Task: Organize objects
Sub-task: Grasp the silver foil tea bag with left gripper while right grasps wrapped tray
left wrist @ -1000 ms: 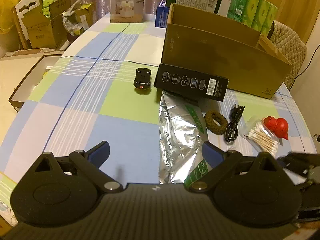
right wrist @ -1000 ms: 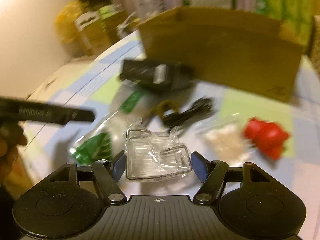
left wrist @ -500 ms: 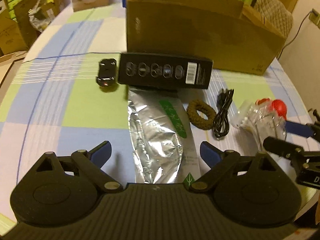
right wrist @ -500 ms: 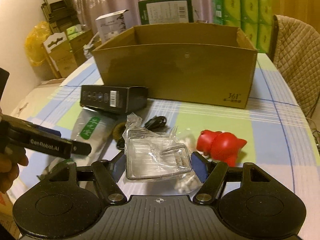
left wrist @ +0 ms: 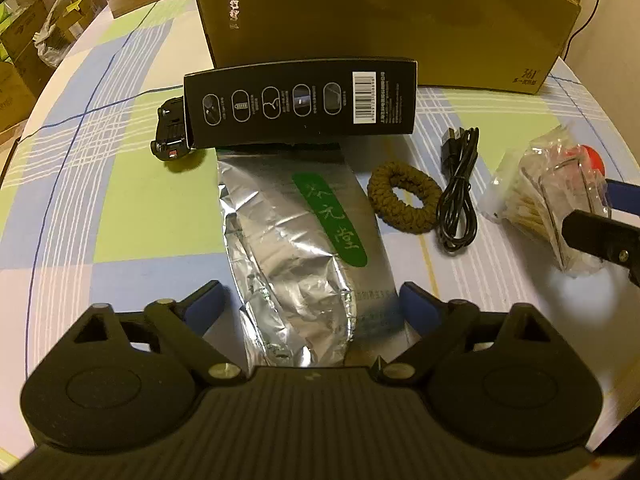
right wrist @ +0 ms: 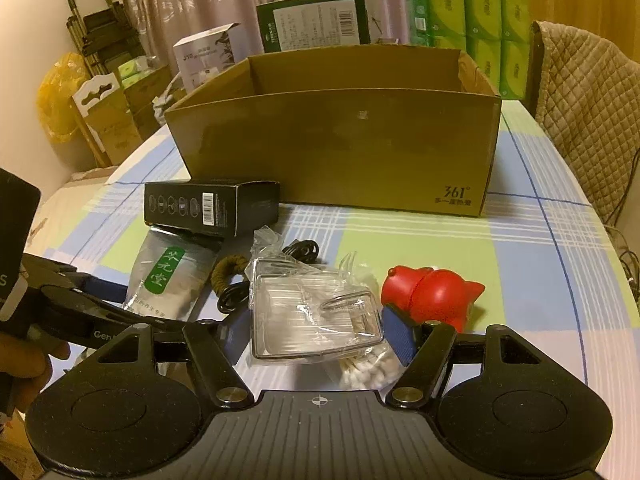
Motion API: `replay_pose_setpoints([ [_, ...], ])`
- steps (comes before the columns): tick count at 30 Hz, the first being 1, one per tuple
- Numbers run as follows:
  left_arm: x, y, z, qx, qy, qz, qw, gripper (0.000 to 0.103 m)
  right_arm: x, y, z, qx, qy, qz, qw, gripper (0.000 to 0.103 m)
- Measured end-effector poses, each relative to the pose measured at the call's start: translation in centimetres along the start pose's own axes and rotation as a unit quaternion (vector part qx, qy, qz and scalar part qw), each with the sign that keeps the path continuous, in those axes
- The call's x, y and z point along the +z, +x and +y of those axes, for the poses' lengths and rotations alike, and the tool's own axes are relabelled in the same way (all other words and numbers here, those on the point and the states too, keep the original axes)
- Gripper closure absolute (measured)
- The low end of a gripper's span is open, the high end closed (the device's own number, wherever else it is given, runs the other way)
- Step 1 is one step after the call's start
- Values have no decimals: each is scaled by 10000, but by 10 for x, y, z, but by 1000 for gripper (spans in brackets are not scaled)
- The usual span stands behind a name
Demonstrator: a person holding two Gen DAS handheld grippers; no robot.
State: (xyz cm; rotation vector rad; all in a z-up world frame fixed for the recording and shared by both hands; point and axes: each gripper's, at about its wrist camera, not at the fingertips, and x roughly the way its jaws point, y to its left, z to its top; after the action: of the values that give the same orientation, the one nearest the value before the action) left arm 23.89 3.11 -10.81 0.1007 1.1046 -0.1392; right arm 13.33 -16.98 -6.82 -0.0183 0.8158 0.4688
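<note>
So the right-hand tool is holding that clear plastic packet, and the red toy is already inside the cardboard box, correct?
Not quite. The right gripper does hold the clear plastic packet, but the red toy is not inside the cardboard box. It lies on the checked tablecloth in front of the box, just past the gripper's right finger. The right wrist view shows this.

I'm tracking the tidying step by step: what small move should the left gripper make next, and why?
Probably ease down and close on the silver foil pouch. The left gripper is open with its jaws, which have just been closing, straddling the pouch's near end, pads not yet pressing. The right gripper already holds a clear plastic packet, and the cardboard box stands open behind.
</note>
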Motion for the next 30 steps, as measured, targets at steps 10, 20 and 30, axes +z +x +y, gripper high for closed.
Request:
replay_pose_setpoints([
  [10, 0, -18, 2, -61, -3, -119, 9999, 52, 1, -4, 4, 19, -19, -50, 10000, 37],
  [20, -24, -47, 11, 13, -112, -134, 9998, 55, 2, -8, 11, 59, -26, -138, 9999, 37],
  [30, -29, -82, 9, 1, -62, -479, 9988, 55, -2, -11, 10, -56, -53, -121, 9999, 37],
])
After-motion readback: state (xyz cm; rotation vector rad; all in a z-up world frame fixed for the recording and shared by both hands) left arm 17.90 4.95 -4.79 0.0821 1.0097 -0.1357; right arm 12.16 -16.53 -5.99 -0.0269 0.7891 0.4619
